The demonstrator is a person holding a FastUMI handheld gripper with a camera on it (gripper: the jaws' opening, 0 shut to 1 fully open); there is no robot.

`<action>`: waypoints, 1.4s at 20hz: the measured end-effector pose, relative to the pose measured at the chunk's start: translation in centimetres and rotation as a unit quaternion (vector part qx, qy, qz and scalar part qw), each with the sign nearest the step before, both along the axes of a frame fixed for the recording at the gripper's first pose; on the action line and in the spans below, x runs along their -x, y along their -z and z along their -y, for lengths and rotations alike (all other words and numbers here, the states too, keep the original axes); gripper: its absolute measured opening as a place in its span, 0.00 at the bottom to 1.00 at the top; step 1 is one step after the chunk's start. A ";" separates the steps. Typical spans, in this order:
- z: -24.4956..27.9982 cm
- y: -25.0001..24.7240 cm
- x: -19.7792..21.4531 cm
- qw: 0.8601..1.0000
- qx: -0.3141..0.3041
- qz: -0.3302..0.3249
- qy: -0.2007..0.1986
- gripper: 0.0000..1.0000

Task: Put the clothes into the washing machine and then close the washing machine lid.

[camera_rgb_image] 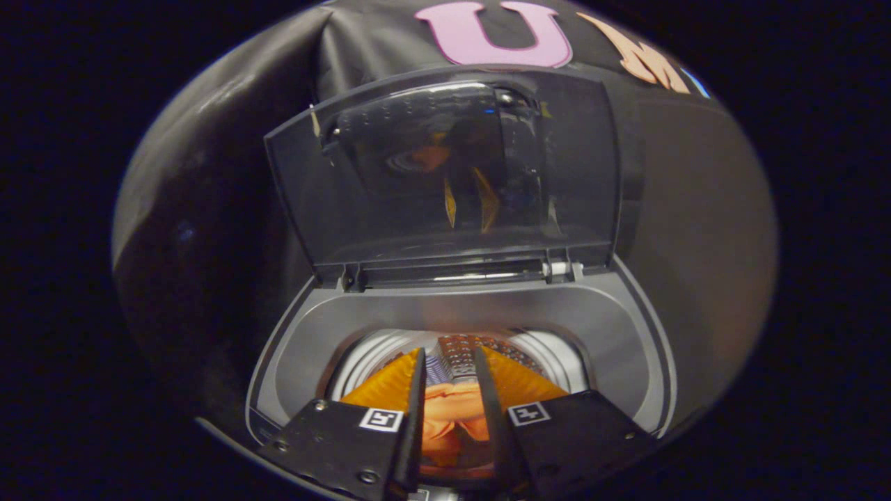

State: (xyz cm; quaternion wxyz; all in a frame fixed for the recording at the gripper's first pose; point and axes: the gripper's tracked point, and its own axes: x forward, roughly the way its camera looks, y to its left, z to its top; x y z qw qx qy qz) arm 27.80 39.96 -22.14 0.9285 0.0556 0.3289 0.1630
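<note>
Orange clothes (452, 417) lie between tool (449, 362) fingers.

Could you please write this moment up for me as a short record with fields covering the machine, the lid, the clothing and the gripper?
washing machine: top-loader, grey top surround, drum open to view
lid: raised, standing upright behind the opening, translucent and dark
drum: perforated metal wall seen beyond the fingers
orange garment: down inside the drum, seen in the gap between the fingers
gripper: poised over the drum mouth, fingers apart; whether they touch the garment cannot be told
task state: clothing in the drum, lid not yet closed
</note>
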 end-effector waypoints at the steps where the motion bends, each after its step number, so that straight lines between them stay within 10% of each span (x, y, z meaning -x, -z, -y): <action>1: -0.1 -0.6 0.0 1.000 0.003 0.005 -0.004 0.50; 6: 1.0 -3.9 -0.8 0.998 -0.005 0.031 0.051 0.95; 28: 6.2 -31.0 -8.2 0.953 -0.019 0.268 0.138 0.97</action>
